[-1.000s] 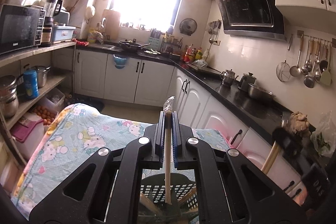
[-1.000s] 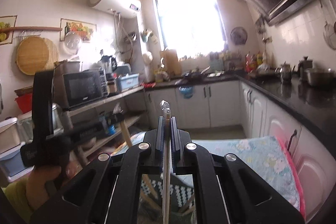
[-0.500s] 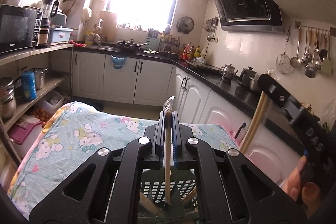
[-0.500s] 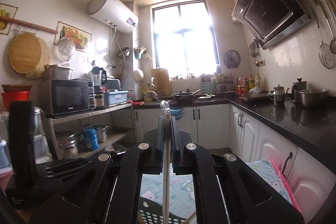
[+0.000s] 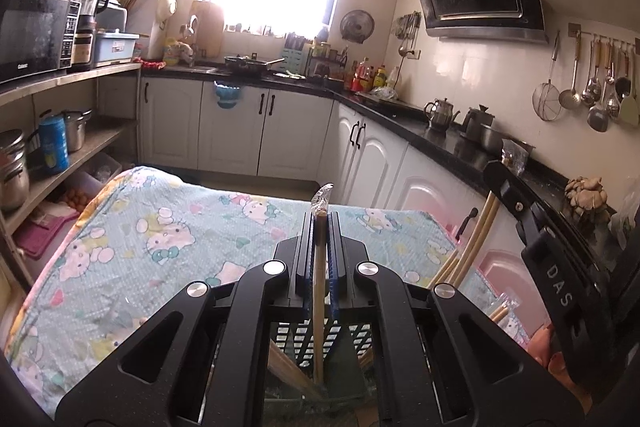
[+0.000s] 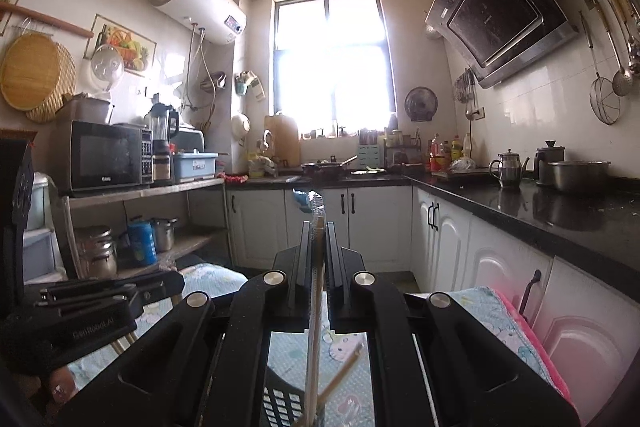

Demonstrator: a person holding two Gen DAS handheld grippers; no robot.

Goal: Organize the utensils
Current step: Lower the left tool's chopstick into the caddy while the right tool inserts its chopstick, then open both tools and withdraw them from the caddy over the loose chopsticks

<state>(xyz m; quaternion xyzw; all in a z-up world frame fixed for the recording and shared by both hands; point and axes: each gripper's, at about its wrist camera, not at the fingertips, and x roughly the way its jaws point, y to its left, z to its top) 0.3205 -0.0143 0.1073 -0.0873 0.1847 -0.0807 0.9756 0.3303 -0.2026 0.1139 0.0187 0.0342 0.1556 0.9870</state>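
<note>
— Chopsticks, where do we have them?
— One wrapped chopstick [image 5: 319, 279] stands upright, pinched by our left gripper [image 5: 319, 227] above the black slotted holder [image 5: 304, 341]; another chopstick [image 6: 316, 307] is pinched by our right gripper [image 6: 318, 233].
— And the table [image 5: 152, 239]?
— It wears a cartoon-cat cloth; the holder sits at its near edge, with more chopsticks leaning inside.

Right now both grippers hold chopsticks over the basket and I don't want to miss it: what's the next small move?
Probably lower the left gripper a little further: its chopsticks already point into the basket below, so release only once they sit deeper.
</note>
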